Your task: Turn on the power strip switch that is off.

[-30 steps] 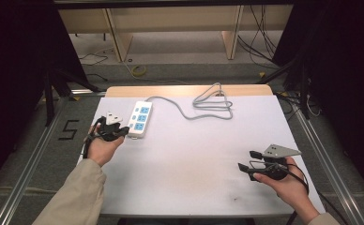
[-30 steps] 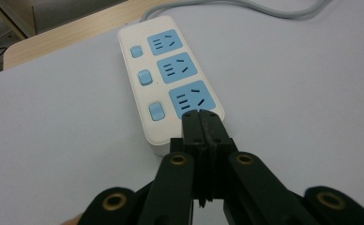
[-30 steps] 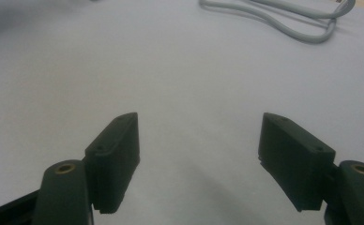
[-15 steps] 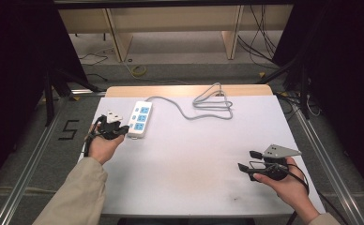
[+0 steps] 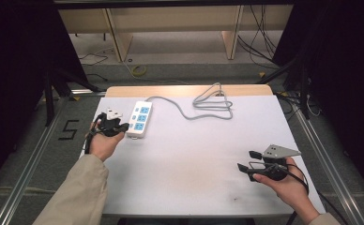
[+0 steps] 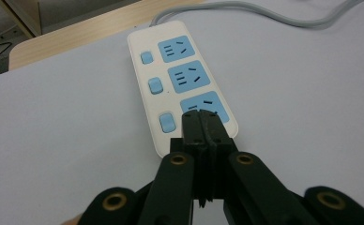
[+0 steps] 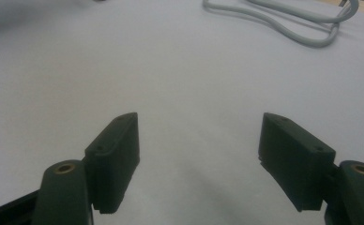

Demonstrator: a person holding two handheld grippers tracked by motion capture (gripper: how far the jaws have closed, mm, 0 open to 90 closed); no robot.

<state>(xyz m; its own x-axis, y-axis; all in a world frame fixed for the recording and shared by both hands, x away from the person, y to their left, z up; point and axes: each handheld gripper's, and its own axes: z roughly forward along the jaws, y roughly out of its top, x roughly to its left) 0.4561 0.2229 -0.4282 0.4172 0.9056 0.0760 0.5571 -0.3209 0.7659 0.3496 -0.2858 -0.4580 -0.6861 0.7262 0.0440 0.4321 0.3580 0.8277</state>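
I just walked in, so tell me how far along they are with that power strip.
Nothing looks done. The left gripper, jaws shut, tips over the power strip at its nearest blue socket, near the switches. The right gripper hangs open over bare table.

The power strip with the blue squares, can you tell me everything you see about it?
The power strip is a long cream-white bar that looks like plastic. It has three blue sockets in a row, each with a small blue switch beside it. It lies flat near the far left corner of the white table. A grey cable leaves its far end and curls into loops on the table. The shut left gripper points at its nearest socket; actual touch can't be told.
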